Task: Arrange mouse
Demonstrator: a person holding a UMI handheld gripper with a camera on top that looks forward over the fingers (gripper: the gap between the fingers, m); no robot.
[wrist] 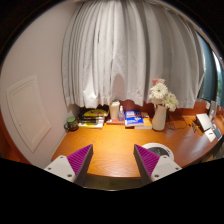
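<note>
Viewed from above a wooden table (110, 150), looking toward white curtains (130, 55) at the back.

Left to right along the far edge of table: small dark jar-like item (70, 124), details unclear; stack of books (93, 119) with yellow and green covers; pale upright container (115, 110); blue-covered books (134, 119); vase (159, 117) holding white flowers (160, 92); further right, a laptop or similar device (209, 127), partly cut off, with small clutter before it, not identifiable.

Near foreground: gripper (113, 163) spread wide, nothing between the fingers, bare table surface in the gap. Left pad (76, 160) and right pad (152, 161) both magenta and unobstructed.

Just beside and beyond right finger: rounded white-and-dark object (160, 152) lying on table, possibly the mouse; shape too partly hidden by finger to confirm. Not touched by either finger as far as visible.

White panelled door (28, 110) on wall at far left.
</note>
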